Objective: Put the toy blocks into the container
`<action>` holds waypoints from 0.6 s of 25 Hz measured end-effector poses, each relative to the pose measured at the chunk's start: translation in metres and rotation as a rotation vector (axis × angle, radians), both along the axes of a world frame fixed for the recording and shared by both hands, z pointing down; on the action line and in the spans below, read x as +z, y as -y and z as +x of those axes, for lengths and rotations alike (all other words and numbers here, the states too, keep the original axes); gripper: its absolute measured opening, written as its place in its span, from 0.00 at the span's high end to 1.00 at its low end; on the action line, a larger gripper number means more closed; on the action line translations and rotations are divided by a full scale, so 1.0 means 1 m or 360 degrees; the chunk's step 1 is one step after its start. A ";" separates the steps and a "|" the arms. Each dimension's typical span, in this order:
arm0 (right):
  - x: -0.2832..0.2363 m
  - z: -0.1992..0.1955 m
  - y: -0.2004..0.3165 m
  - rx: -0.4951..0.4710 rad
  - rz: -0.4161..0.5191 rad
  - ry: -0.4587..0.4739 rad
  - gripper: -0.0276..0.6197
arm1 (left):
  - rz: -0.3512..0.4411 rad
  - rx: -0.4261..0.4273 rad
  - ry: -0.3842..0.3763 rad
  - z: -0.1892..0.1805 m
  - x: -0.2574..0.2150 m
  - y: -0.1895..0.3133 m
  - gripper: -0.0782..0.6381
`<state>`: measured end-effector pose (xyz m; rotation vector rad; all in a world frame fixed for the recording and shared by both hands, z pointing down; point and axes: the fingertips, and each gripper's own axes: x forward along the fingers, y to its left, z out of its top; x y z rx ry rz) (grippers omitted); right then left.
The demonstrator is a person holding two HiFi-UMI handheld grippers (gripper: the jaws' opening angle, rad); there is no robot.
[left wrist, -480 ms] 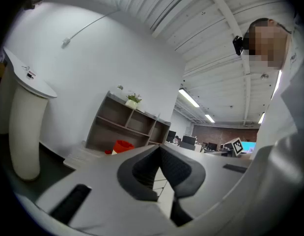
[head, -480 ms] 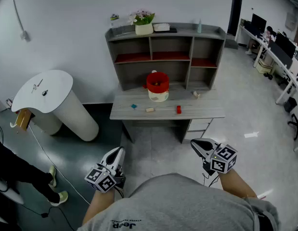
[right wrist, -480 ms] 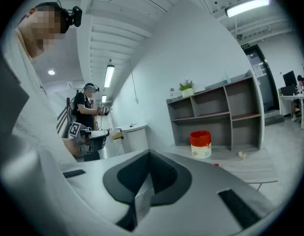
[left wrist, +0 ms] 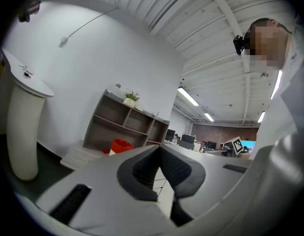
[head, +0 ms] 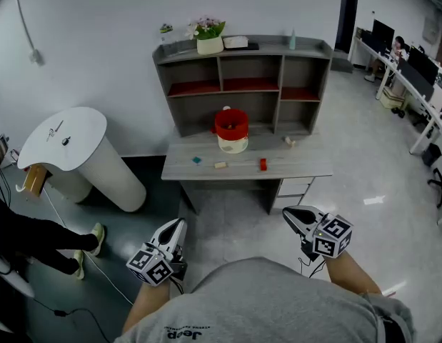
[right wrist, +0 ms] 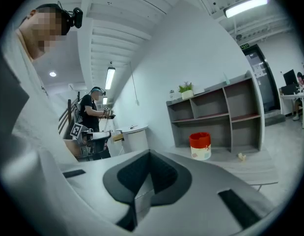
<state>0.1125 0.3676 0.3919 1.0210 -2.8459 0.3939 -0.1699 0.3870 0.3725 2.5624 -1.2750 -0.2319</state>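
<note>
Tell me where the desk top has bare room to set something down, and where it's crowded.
Bare: the left end of the desk top, between its edge and the blue block; and the right end, beyond the red block and the small beige piece. Crowded: the middle, where the tan block lies before the red-and-white container.

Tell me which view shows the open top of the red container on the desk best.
The head view: it looks down on the red container, so its mouth shows. The right gripper view has it whole but side-on, walls only. The left gripper view catches just its red upper part, side-on.
</note>
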 end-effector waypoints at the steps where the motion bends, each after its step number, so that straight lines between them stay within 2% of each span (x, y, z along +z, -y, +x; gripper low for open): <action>1: -0.001 0.003 0.000 0.0004 0.0004 -0.0001 0.93 | 0.0002 0.0004 -0.0001 0.003 -0.001 0.001 0.87; 7: -0.006 0.026 -0.001 0.0028 0.0013 0.0027 0.93 | -0.0020 0.0017 -0.0024 0.029 0.000 0.003 0.87; 15: -0.003 0.073 -0.017 -0.0038 0.0050 -0.0032 0.93 | -0.0025 0.0034 -0.0035 0.085 -0.002 0.002 0.87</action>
